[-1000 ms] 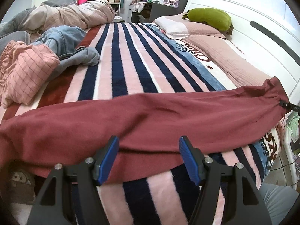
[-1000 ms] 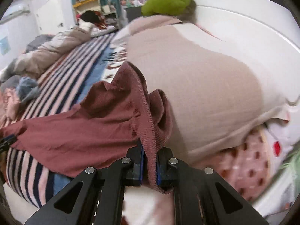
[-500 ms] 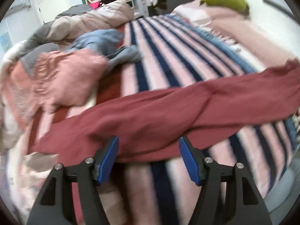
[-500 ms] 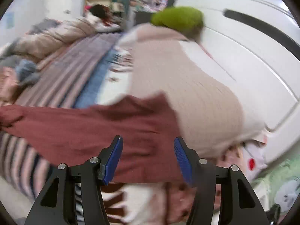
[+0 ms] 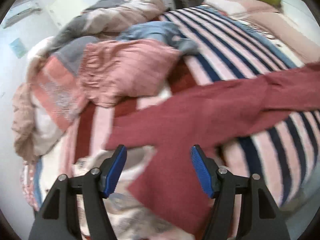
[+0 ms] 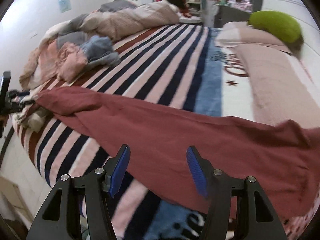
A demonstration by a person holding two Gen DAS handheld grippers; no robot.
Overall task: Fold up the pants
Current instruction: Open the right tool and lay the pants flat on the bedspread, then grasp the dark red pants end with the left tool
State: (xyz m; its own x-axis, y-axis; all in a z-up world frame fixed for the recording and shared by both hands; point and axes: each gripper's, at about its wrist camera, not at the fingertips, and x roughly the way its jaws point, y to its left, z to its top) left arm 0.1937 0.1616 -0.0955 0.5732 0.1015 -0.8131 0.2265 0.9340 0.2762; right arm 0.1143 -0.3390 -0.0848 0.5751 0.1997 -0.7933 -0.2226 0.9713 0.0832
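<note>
Pants (image 5: pixel 200 116) are seen stretched across the striped blanket (image 5: pixel 230 46) in the left wrist view; left gripper (image 5: pixel 159 170) is spread wide over a leg end, empty. Right wrist view: right gripper (image 6: pixel 158 168) likewise wide, nothing held. A single-layer pinch could skew the fold.

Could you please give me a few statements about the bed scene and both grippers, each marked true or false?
1. The maroon pants lie stretched across the striped blanket. True.
2. The right gripper is clamped on the pants. False: its jaws are open, holding nothing.
3. The left gripper is open above the pants. True.
4. A green plush sits on the floor. False: it rests on the pillows by the headboard.
5. The pants are already folded in half. False: they lie full length.
</note>
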